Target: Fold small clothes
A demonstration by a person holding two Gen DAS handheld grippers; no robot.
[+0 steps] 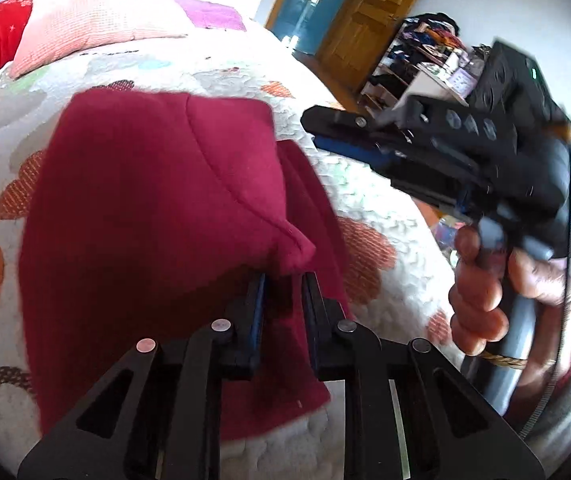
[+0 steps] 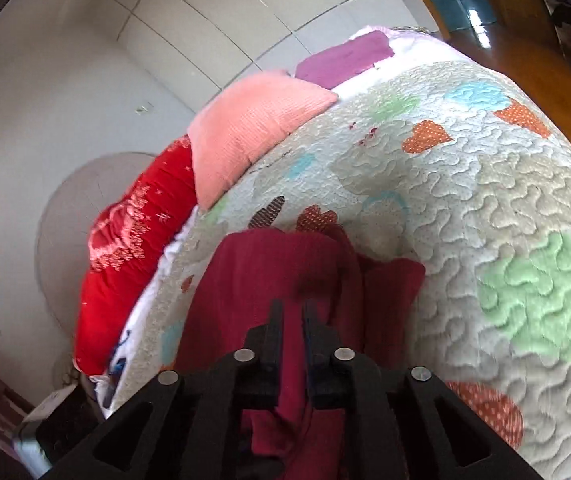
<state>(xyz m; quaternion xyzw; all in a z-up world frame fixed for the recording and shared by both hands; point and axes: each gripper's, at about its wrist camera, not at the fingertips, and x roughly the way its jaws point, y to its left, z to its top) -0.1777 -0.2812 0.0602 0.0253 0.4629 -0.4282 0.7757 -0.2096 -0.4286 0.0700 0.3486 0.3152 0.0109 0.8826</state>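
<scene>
Maroon garment (image 1: 145,208) fills the frame centre on the quilt (image 1: 385,208); the left gripper (image 1: 283,280), jaws narrowly parted, pinches a bunched corner. Right gripper (image 2: 293,308) hangs above the cloth, its narrow gap apparently empty. Bare quilt lies right; pillows (image 2: 253,128) bound the upper left, and the garment's long axis runs away from the jaws.

quilt (image 2: 485,208) with hearts | pink pillow (image 2: 253,128) beside red pillow (image 2: 137,248) | wooden door (image 1: 369,12) | cluttered shelf (image 1: 417,56)

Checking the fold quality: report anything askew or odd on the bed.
The maroon garment is not flat: a bunched corner pokes up at the left hand-held gripper, and a layer sticks out unevenly along its right edge. The quilt looks fine.
</scene>
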